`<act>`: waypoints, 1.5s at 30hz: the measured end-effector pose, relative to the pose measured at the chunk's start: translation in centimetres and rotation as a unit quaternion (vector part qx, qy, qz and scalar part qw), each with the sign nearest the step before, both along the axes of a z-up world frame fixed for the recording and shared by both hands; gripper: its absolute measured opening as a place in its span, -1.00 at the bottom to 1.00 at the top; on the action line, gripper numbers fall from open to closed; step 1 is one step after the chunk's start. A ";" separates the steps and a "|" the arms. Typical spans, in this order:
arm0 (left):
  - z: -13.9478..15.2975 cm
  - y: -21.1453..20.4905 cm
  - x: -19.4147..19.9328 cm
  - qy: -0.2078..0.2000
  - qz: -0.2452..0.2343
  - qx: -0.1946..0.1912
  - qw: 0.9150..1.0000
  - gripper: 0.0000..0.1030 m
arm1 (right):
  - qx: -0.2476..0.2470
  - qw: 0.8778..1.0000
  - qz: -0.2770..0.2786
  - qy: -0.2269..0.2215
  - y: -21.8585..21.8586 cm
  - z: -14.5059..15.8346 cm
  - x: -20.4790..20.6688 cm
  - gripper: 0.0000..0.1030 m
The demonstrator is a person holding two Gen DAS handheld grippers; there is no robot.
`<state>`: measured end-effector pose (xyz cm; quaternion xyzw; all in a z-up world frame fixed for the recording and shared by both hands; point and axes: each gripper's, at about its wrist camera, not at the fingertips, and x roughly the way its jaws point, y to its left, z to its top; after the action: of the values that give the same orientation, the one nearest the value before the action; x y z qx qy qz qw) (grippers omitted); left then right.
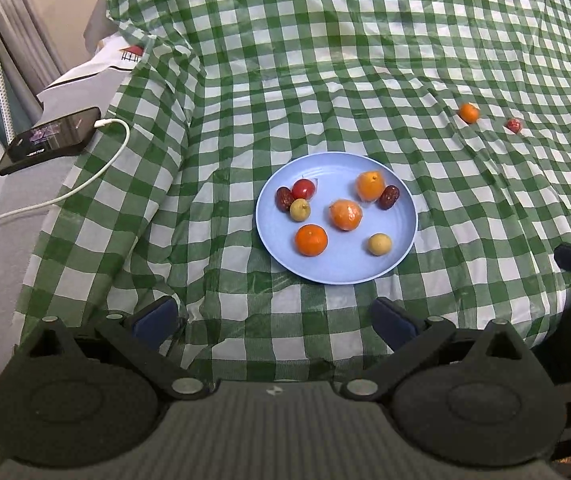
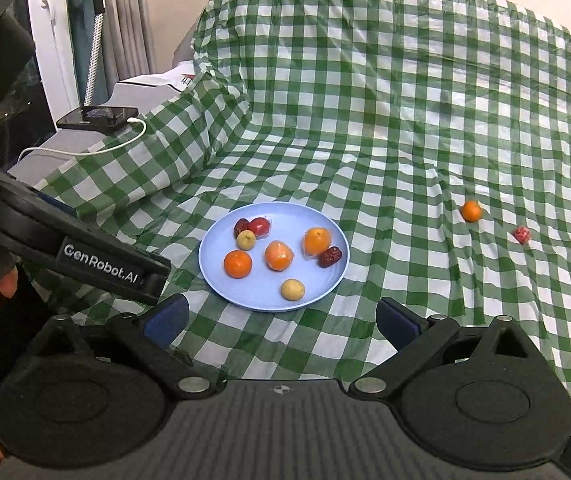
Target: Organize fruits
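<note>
A light blue plate (image 1: pixel 397 256) (image 2: pixel 221 288) lies on the green checked cloth and holds several fruits: oranges (image 1: pixel 311 240) (image 2: pixel 238 263), red dates, a red fruit and small yellow-green fruits. A loose orange (image 1: pixel 468 113) (image 2: pixel 471 211) and a small red fruit (image 1: pixel 514 125) (image 2: pixel 522 235) lie on the cloth to the far right of the plate. My left gripper (image 1: pixel 275 322) is open and empty, just short of the plate. My right gripper (image 2: pixel 281 320) is open and empty, also short of the plate. The left gripper's body (image 2: pixel 85 260) shows at the left of the right wrist view.
A black phone (image 1: pixel 51 140) (image 2: pixel 99 118) with a white charging cable (image 1: pixel 85 180) lies on a grey surface at the left edge. The cloth is wrinkled and rises over a bulky shape behind the plate. Curtains hang at the far left.
</note>
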<state>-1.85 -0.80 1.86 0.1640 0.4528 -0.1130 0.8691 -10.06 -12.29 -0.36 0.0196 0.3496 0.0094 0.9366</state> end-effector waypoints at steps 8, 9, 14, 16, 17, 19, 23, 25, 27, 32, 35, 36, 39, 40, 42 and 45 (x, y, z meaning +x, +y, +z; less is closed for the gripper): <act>0.1 0.1 -0.2 -0.004 -0.004 0.003 1.000 0.99 | -0.002 1.000 -0.003 -0.003 0.2 0.2 -0.1 0.94; 0.1 0.1 -0.2 -0.005 -0.004 0.003 1.000 0.99 | -0.002 1.000 -0.003 -0.003 0.2 0.2 -0.1 0.94; 0.1 0.1 -0.2 -0.004 -0.005 0.004 1.000 0.99 | -0.001 1.000 -0.004 0.000 0.2 0.2 -0.1 0.94; 0.1 0.1 -0.1 -0.003 -0.005 0.006 1.000 0.99 | 0.000 1.000 -0.004 0.001 0.3 0.2 0.0 0.94; 0.0 0.1 -0.1 -0.002 -0.006 0.006 1.000 0.99 | 0.000 1.000 -0.004 0.002 0.3 0.1 0.0 0.94; 0.0 0.1 0.0 -0.001 -0.006 0.007 1.000 0.99 | 0.001 1.000 -0.004 0.004 0.3 0.0 0.0 0.94; -0.2 0.1 0.2 0.002 -0.007 0.008 1.000 0.99 | 0.003 1.000 -0.004 0.008 0.2 -0.2 0.1 0.94; -0.3 0.1 0.2 0.004 -0.006 0.008 1.000 0.99 | 0.004 1.000 -0.003 0.010 0.1 -0.3 0.3 0.94; -0.5 0.1 0.3 0.006 -0.006 0.009 1.000 0.99 | 0.005 1.000 -0.004 0.012 0.0 -0.4 0.4 0.94; -0.8 -0.1 0.6 0.011 -0.006 0.013 1.000 0.99 | 0.008 1.000 -0.003 0.019 -0.2 -0.6 0.6 0.94; -0.9 -0.1 0.7 0.012 -0.006 0.013 1.000 0.99 | 0.009 1.000 -0.002 0.021 -0.2 -0.8 0.8 0.94; -0.9 -0.1 0.8 0.013 -0.005 0.013 1.000 0.99 | 0.009 1.000 -0.002 0.022 -0.3 -0.8 0.8 0.94; -1.2 -0.1 0.9 0.018 -0.004 0.014 1.000 0.99 | 0.010 1.000 0.000 0.025 -0.5 -0.9 1.0 0.94; -1.2 -0.1 1.0 0.019 -0.004 0.014 1.000 0.99 | 0.011 1.000 0.000 0.026 -0.5 -1.0 1.0 0.94; -1.4 -0.2 1.0 0.020 -0.005 0.015 1.000 0.99 | 0.011 1.000 0.001 0.028 -0.6 -1.0 1.1 0.94; -1.6 -0.2 1.1 0.024 -0.005 0.017 1.000 0.99 | 0.012 0.999 0.002 0.032 -0.7 -1.2 1.2 0.94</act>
<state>-0.74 -1.02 0.24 0.1780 0.4744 -0.1134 0.8546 -8.90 -13.04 -1.61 0.0306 0.3792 0.0149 0.9247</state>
